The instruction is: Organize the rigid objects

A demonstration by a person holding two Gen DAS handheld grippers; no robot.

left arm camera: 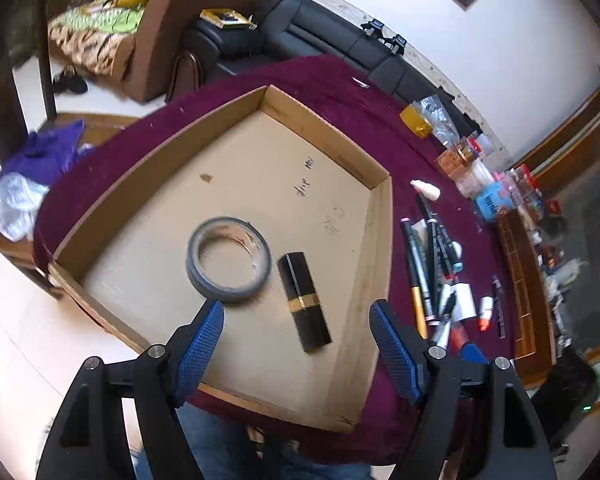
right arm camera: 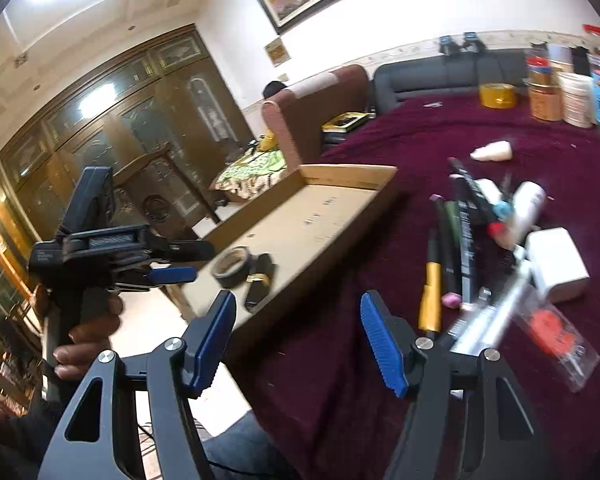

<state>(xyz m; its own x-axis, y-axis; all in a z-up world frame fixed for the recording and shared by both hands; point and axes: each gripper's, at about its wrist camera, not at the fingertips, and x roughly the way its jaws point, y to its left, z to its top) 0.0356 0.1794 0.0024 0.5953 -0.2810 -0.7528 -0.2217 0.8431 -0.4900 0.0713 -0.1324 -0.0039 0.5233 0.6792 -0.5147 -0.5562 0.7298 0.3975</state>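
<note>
Cardboard, plain brown and shallow-walled, is forming the tray that is lying on the maroon-covered table, one of its corners reaching out over the table's near-left edge. Faint handwriting and a small dark stain are marking its floor. Two items are resting inside it, toward the near side: a grey roll of tape, lying flat with its hollow core facing up, and a black lipstick tube with a gold band around its middle, lying on its side just beside the roll, on the side nearer the tray's right wall.

The left gripper is hovering over the tray's near edge with its blue ribbed pads spread wide and nothing between them; the lipstick tube is lying on the tray floor below the gap, untouched. The right gripper is likewise standing released and empty, over the maroon cloth just right of the tray's right wall.

Beyond that wall, on the bare cloth, a loose cluster of pens and markers is lying together, among them a gold-barrelled pen and a white rectangular block. A small white bottle is lying near the tray's far-right corner. A yellow tape roll and several containers are standing toward the table's far edge.
</note>
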